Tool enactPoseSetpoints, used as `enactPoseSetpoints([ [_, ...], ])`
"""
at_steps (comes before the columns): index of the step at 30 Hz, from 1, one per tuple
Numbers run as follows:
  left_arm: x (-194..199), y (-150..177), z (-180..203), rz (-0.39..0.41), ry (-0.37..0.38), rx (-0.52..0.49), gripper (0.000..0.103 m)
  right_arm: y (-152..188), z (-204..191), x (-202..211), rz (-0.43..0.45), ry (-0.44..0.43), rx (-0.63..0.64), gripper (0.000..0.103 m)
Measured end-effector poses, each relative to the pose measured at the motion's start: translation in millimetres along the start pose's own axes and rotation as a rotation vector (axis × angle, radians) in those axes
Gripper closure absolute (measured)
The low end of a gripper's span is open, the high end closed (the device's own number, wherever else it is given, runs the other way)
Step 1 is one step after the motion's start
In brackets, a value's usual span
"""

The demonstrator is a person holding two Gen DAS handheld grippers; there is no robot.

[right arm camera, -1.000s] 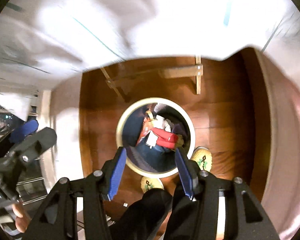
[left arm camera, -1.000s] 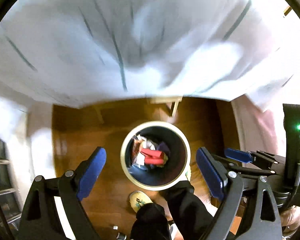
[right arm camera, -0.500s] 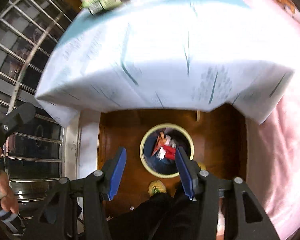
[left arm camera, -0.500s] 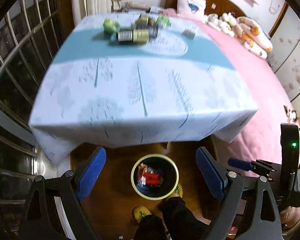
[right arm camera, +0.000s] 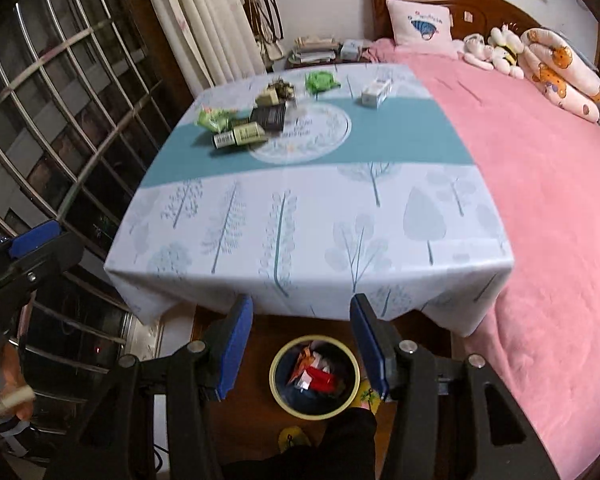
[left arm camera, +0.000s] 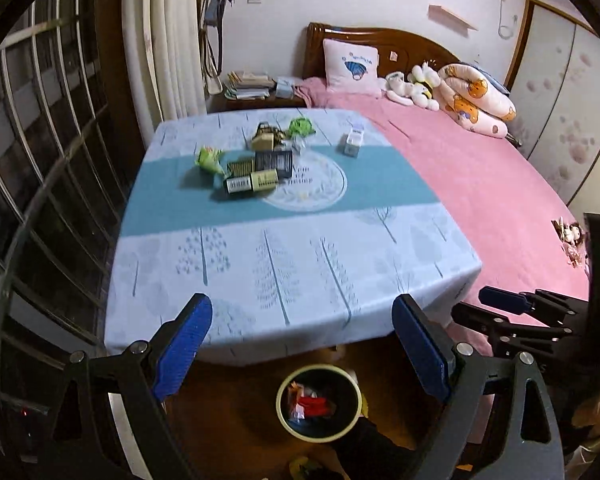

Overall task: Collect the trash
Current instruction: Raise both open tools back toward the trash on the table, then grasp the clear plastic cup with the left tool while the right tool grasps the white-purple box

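A round yellow-rimmed bin (left arm camera: 281,412) (right arm camera: 274,380) with red and white wrappers inside stands on the wooden floor below the table's near edge. Trash lies at the table's far side: a green wrapper (left arm camera: 209,158) (right arm camera: 212,117), dark and olive boxes (left arm camera: 256,174) (right arm camera: 246,130), a crumpled green piece (left arm camera: 301,126) (right arm camera: 320,80), a small white box (left arm camera: 352,142) (right arm camera: 376,92). My left gripper (left arm camera: 302,354) is open and empty above the near edge. My right gripper (right arm camera: 302,346) is open and empty, above the bin.
The table (left arm camera: 284,256) has a pale tree-print cloth with a teal band. A pink bed (right arm camera: 540,184) lies along its right side, with pillows and soft toys. A barred window (left arm camera: 28,160) is at the left. A nightstand with papers (left arm camera: 252,84) stands behind.
Both grippers have risen from just over the bin and tilted up, so the table top and room have come into view. Both jaws stay open and empty.
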State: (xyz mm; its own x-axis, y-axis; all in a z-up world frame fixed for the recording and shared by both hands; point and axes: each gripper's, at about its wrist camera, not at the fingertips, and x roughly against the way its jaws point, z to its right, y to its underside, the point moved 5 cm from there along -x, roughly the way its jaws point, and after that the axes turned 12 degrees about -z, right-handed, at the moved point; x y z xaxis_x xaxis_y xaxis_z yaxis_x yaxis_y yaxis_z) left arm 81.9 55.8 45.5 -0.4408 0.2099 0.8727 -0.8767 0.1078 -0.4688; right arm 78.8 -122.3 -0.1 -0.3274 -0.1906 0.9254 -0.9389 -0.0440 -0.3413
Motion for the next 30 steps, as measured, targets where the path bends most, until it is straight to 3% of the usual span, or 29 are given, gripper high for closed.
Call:
enactPoseSetpoints([
  [7, 3, -30, 7, 0.021, -0.039, -0.012, 0.013, -23, -2, 15, 0.039, -0.017, 0.012, 0.052],
  [14, -26, -74, 14, -0.005, -0.135, -0.033, 0.013, -68, 13, 5, 0.055, -0.066, 0.005, 0.052],
  [22, -112, -160, 25, -0.074, -0.206, -0.039, 0.013, -148, 59, -40, 0.027, -0.115, -0.001, 0.052],
  [30, -235, -245, 35, -0.15, -0.307, -0.036, 0.013, -228, 120, -107, -0.049, -0.163, -0.042, 0.052],
])
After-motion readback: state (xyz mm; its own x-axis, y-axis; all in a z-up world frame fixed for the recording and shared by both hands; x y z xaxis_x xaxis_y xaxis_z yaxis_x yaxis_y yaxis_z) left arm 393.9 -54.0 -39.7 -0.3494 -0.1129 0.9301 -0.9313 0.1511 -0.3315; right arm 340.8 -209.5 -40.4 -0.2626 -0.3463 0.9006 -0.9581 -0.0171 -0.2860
